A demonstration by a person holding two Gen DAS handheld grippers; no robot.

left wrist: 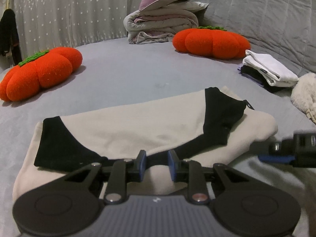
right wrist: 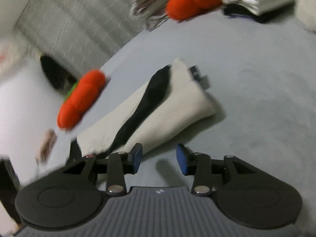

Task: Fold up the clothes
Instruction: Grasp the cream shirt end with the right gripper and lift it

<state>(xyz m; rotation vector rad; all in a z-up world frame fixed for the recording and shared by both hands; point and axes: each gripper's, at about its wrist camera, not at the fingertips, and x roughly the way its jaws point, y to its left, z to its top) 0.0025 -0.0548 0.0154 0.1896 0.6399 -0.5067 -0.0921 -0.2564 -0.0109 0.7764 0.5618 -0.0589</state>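
Note:
A folded cream garment with black panels [left wrist: 138, 126] lies across the grey bed sheet [left wrist: 128, 73]. My left gripper [left wrist: 158, 159] hovers at its near edge, blue pads a narrow gap apart, with the cloth lying flat beneath them and nothing pinched. In the right wrist view, which is blurred, the same garment [right wrist: 167, 106] runs diagonally as a long fold. My right gripper [right wrist: 159, 159] stands open just off its near end, over bare sheet [right wrist: 246, 98], its left fingertip [right wrist: 137, 156] close to the cloth edge. The right gripper also shows at the right edge of the left wrist view [left wrist: 286, 150].
Two orange pumpkin cushions sit on the bed, one left [left wrist: 39, 71], one far right [left wrist: 211, 41]. A stack of folded clothes [left wrist: 268, 71], white on dark, lies right. Piled bedding [left wrist: 165, 21] sits at the back. A fluffy white item [left wrist: 304, 94] is at the right edge.

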